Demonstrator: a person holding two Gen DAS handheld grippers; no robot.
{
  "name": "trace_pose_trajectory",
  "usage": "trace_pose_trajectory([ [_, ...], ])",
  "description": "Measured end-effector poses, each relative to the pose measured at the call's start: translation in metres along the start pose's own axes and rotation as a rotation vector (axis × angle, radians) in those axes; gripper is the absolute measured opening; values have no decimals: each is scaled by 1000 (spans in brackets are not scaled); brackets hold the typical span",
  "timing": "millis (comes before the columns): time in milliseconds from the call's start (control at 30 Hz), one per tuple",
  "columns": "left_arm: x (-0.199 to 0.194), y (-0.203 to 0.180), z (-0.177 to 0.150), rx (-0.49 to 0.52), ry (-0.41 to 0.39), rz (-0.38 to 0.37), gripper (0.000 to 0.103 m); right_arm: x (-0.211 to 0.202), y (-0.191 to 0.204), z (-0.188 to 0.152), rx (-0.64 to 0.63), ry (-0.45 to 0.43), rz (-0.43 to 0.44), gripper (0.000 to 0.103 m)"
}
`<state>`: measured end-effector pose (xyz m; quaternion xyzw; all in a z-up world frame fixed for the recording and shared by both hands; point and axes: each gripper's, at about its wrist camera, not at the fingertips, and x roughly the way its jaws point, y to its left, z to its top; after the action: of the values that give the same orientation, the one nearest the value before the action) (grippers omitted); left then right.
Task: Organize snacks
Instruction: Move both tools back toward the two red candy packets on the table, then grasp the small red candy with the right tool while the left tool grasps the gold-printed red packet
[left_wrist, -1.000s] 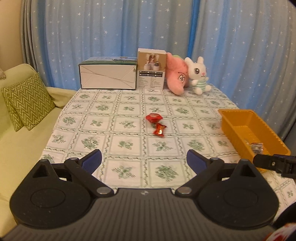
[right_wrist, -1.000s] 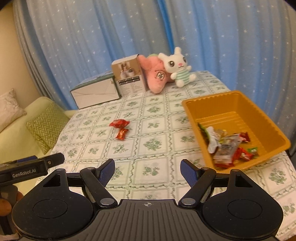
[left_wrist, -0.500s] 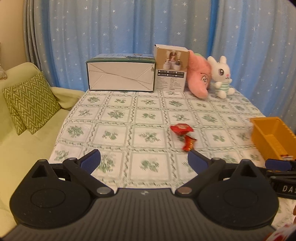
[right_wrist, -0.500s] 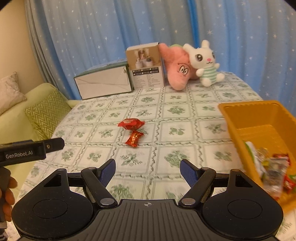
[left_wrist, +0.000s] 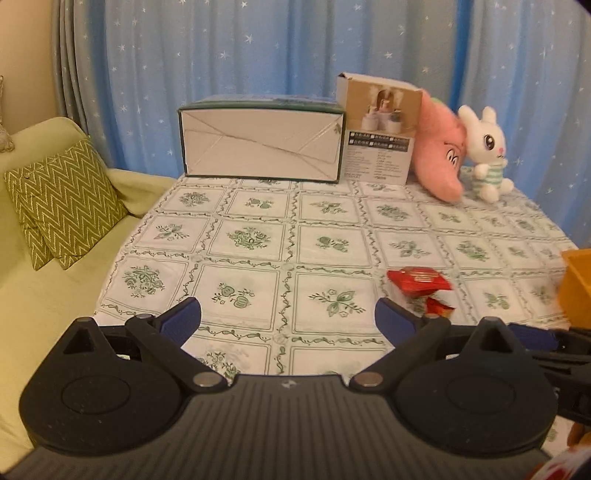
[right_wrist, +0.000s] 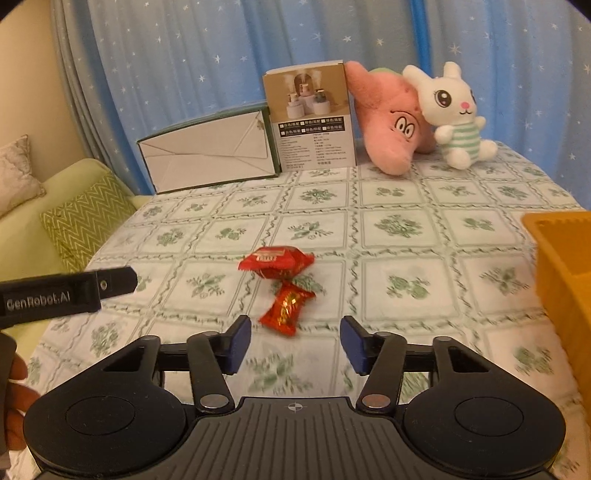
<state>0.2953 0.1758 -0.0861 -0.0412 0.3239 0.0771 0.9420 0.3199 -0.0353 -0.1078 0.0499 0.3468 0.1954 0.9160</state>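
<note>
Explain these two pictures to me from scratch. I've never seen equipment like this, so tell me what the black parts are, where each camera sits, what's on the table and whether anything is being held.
No robot here: a person carries a hand-held gripper in each hand, and each has a camera looking along its two blue-padded fingers. The black shapes at the bottom are the gripper bodies.

One picture comes from the left gripper, wide open over bare tablecloth. The other comes from the right gripper; its jaws have just been narrowing but grip nothing, with the small candy lying just ahead of them.

Behind it lies a larger red snack. An orange bin sits at the right edge. At the back stand two boxes and two plush toys. Nothing is held.
</note>
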Motion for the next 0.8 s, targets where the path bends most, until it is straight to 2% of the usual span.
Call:
trace_pose_trajectory([
  [167,11,4,5,-13,-2,6,100,28,5,5,-22,-7,-5,46],
  [433,21,16,5,-52,36,17,100,58,14,4,-57,7,-18,39],
  [500,22,13,5,-39,38,8,100,62,16,2,-67,7,-26,37],
  [600,27,8,5,-21,53,-13,100,61,18,1,-97,12,-49,24],
  [800,32,-7,7,8,51,-79,100,51,-1,8,-65,21,-93,21],
])
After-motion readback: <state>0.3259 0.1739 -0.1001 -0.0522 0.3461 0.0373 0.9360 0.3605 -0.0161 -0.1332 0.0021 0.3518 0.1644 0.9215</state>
